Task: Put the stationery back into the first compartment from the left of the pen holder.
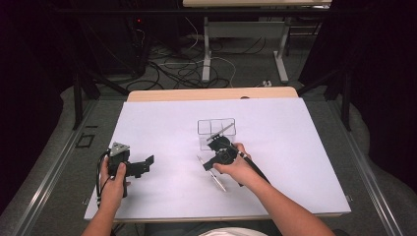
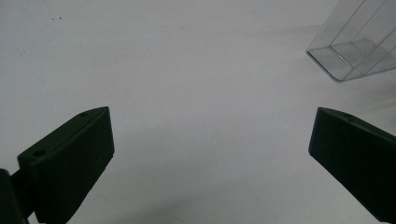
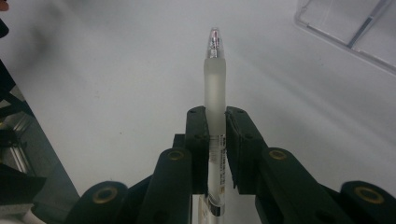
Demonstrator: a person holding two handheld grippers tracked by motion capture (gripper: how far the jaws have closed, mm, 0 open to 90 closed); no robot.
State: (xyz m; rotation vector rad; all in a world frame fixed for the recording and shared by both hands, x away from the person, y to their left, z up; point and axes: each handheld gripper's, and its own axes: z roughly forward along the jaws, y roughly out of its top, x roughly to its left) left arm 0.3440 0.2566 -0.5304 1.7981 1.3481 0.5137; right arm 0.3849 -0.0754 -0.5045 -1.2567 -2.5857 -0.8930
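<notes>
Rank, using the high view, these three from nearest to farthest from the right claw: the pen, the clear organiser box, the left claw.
1. Pen, gripped in the right claw itself.
2. Clear organiser box, just beyond it.
3. Left claw, off towards the table's left side.

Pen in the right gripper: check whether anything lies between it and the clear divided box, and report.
Nothing visible stands in the way. The right gripper is shut on the pen, and only bare white table lies between its tip and the clear box. The left gripper sits well off to the side.

black grippers with brass-ringed screws, grey three-cornered plate.
</notes>
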